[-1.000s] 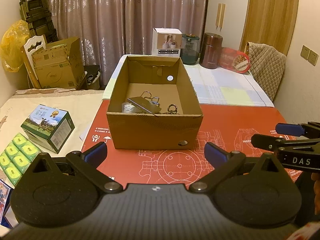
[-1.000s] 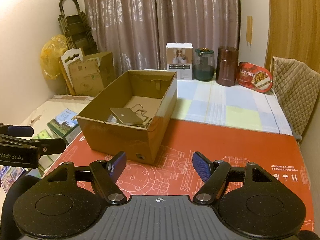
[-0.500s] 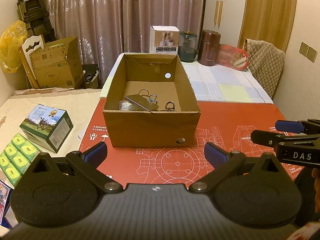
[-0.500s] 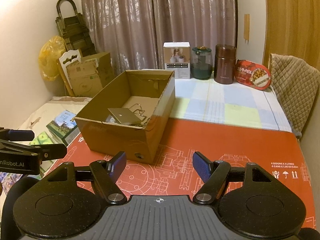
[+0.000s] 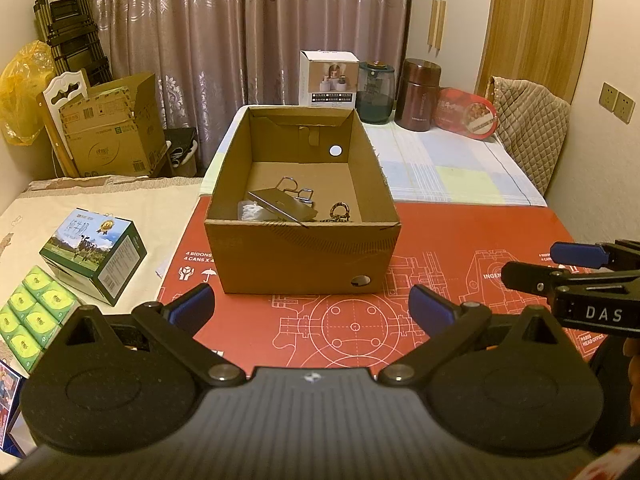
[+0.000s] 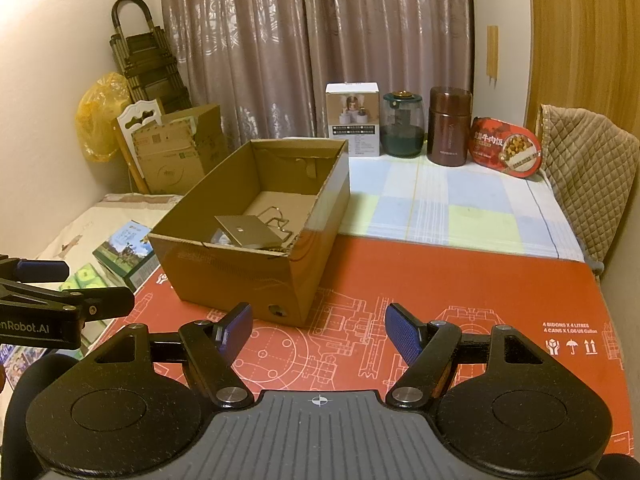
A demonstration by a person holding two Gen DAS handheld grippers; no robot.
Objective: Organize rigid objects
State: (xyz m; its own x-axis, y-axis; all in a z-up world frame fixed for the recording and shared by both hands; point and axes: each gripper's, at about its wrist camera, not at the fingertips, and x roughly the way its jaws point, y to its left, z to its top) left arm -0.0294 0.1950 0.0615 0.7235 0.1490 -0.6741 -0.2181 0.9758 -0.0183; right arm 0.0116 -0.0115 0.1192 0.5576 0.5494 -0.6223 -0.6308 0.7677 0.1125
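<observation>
Box wall [image 5: 300,256] hides small items [image 5: 256,213] — unidentifiable.

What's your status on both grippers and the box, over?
Left gripper open, empty. Right gripper open, empty. Cardboard box upright on red mat, metal plate and small items inside. Nothing in the way.

Each hand-held gripper is matte black plastic: the left hand-held gripper [image 5: 311,307] and the right hand-held gripper [image 6: 319,330] carry blue fingers [image 5: 430,309] on linkage arms with silver pivot screws. White lettering marks their sides, above a ribbed grey body.
</observation>
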